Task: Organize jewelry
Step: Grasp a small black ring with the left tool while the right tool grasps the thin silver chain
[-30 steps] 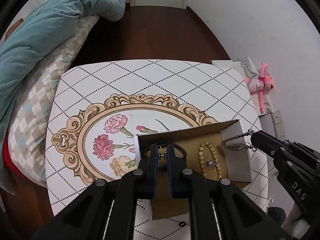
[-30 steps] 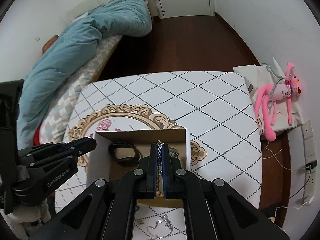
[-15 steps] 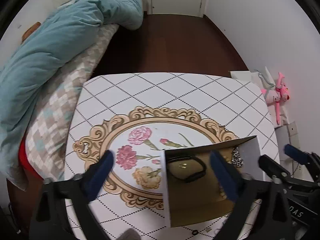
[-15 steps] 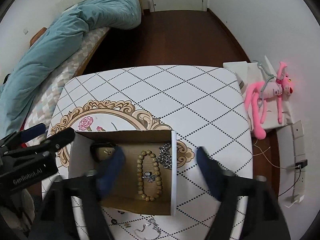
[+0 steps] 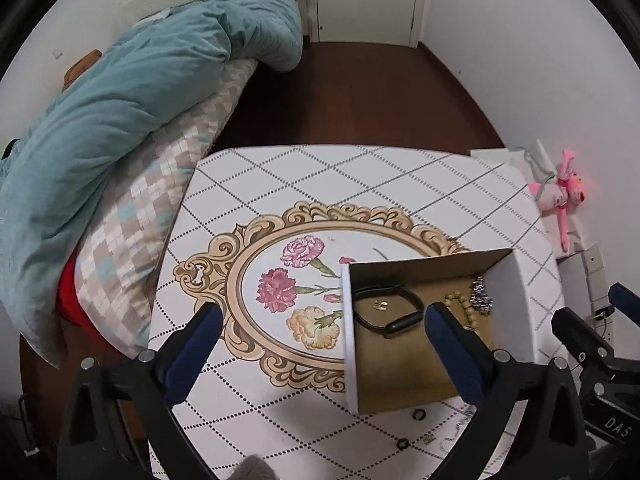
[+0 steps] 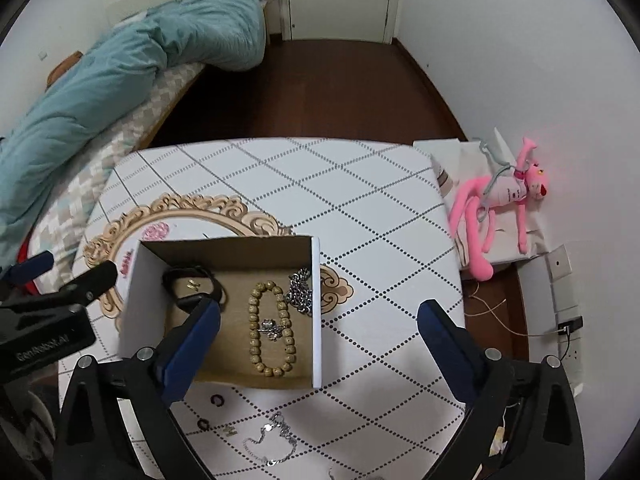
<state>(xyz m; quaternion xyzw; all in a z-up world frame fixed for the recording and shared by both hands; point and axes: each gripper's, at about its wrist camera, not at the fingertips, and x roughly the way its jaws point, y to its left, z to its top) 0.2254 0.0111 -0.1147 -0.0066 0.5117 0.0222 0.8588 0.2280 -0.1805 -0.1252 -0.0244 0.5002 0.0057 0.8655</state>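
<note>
An open cardboard box point(image 6: 132, 296) point(image 5: 520, 304) stands on the patterned table. Inside lie a black bracelet point(image 6: 192, 286) point(image 5: 386, 308), a wooden bead bracelet point(image 6: 270, 330) point(image 5: 460, 304) with a small silver piece on it, and a silver chain point(image 6: 301, 294) point(image 5: 482, 298). On the table in front of the box lie two dark rings point(image 6: 217, 400) point(image 5: 419, 415), a small gold piece point(image 6: 229, 432) and a thin silver chain point(image 6: 276, 440). My left gripper point(image 5: 320, 320) and right gripper point(image 6: 318, 316) are both wide open and empty, raised above the box.
The table point(image 6: 360, 208) has a diamond-pattern cloth with a floral oval. A bed with a teal duvet point(image 5: 120, 92) lies left. A pink plush toy point(image 6: 504, 200) and white boxes sit right of the table, near wall sockets and cables.
Both grippers opened from shut and pulled back and up from the box. The black bracelet and the silver chain that they held now lie in the box.
</note>
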